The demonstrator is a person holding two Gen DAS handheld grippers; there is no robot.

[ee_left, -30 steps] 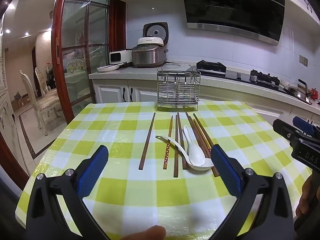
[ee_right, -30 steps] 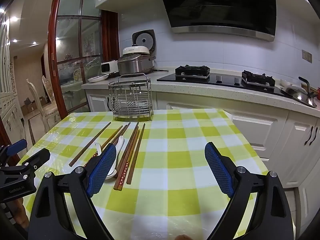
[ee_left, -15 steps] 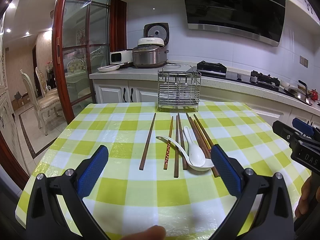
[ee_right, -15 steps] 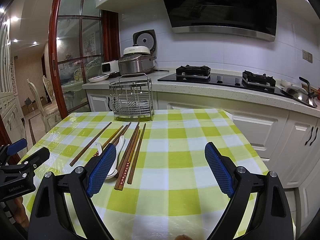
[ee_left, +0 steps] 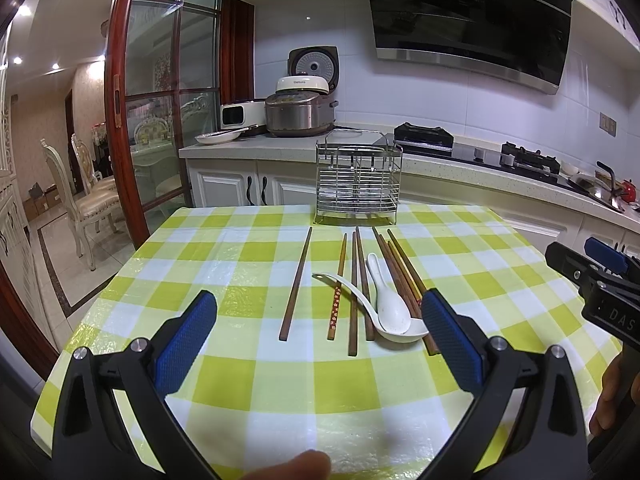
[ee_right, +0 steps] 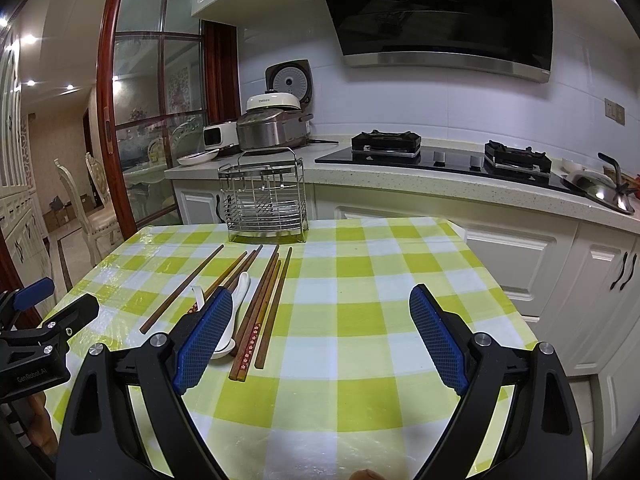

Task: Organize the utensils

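Left gripper fingers spread wide, nothing between them, held above the near bench edge. Right gripper same: fingers released, empty, held over the bench's bare right half. Just ahead of the left gripper lie the utensils: about 8 loose chopsticks fanned lengthwise toward the rack, and 2 white spoons lying among them, 1 spoon's bowl on the other's. In the right view the chopsticks sit left of centre, partly behind the left finger. The wire rack stands upright at the far bench edge, just past the chopstick tips; looks empty, hard to be sure through the wires. Step: pre-grasp, nothing picked yet, task at the very start. Next move likely calls for lowering 1 gripper onto a single item, probably the outlying chopstick or top spoon, closing across its thin shaft flat on the cloth, then carrying it to a rack slot. Thin sticks on slick cloth may slip.
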